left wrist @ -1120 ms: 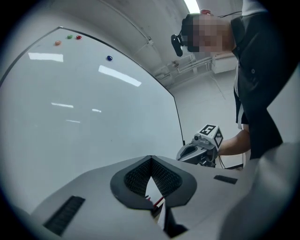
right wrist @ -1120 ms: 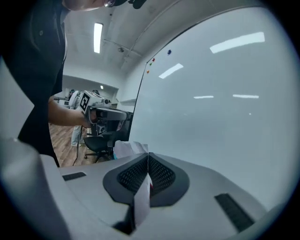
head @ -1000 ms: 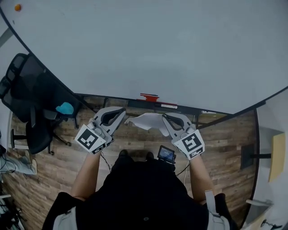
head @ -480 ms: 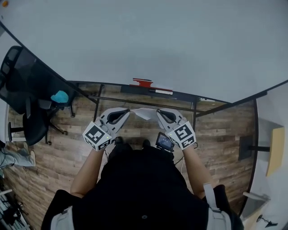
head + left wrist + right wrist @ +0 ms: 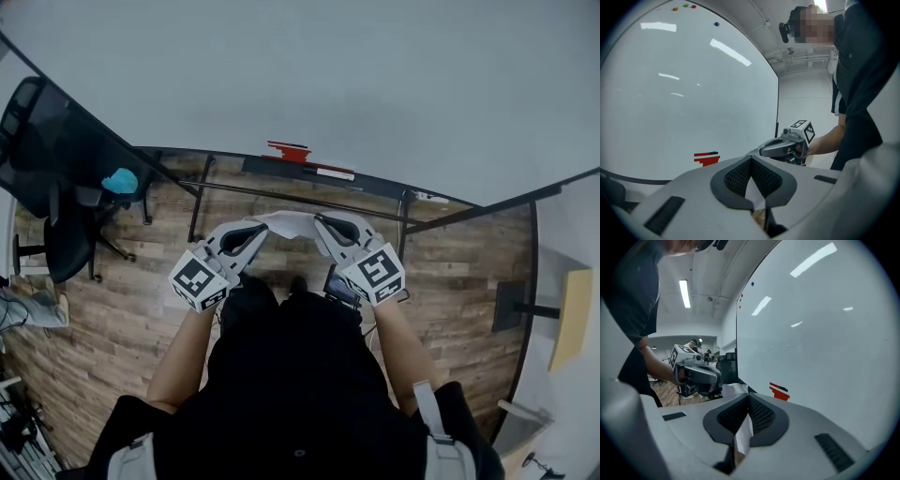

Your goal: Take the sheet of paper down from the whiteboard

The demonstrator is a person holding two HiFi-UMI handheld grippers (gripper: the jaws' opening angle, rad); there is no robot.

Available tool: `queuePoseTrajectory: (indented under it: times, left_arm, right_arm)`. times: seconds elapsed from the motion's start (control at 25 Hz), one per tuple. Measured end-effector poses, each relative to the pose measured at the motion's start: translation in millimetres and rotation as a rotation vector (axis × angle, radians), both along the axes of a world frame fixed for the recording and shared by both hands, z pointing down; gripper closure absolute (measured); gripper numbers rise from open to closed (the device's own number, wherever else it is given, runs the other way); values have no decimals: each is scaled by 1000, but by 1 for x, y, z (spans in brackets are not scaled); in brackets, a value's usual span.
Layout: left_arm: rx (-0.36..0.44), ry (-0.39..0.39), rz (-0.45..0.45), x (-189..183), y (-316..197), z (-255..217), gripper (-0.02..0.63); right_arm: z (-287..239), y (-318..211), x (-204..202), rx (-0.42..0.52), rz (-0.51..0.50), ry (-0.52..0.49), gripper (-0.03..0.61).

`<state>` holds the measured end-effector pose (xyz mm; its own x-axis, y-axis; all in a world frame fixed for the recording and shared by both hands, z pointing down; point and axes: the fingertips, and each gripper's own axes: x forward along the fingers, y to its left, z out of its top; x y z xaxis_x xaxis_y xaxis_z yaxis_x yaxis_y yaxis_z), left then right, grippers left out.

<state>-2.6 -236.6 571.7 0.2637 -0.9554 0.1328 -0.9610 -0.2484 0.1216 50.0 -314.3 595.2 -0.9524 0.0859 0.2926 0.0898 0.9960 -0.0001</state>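
A white sheet of paper [image 5: 289, 223] hangs crumpled between my two grippers, off the whiteboard [image 5: 309, 84]. My left gripper [image 5: 264, 227] is shut on the sheet's left edge; a sliver of paper [image 5: 753, 191] shows between its pads. My right gripper [image 5: 317, 223] is shut on the right edge, with a strip of paper [image 5: 743, 432] pinched between its pads. Both grippers are held low in front of the person's body, a short way from the board. Each gripper view shows the other gripper across the sheet: the right gripper [image 5: 761, 151] and the left gripper [image 5: 719, 377].
A red and black eraser [image 5: 289, 151] lies on the whiteboard's tray. A black office chair [image 5: 52, 150] with a teal object [image 5: 120, 180] stands at the left. The floor is wooden planks [image 5: 469, 272]. A small screen device [image 5: 339, 287] hangs at the person's waist.
Both grippers have come down and closer to the body with the sheet between them, and nearer to each other, so the paper is more bunched up.
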Motion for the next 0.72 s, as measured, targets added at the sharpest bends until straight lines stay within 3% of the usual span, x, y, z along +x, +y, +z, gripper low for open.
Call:
queuePoseTrajectory:
  times: [0.44, 0.72]
  left_arm:
    - [-36, -6, -15, 15, 11, 0, 601]
    - [-3, 4, -9, 23, 4, -5, 601]
  right_arm:
    - [-5, 0, 17, -31, 5, -42, 560]
    - [13, -3, 21, -25, -3, -8, 560]
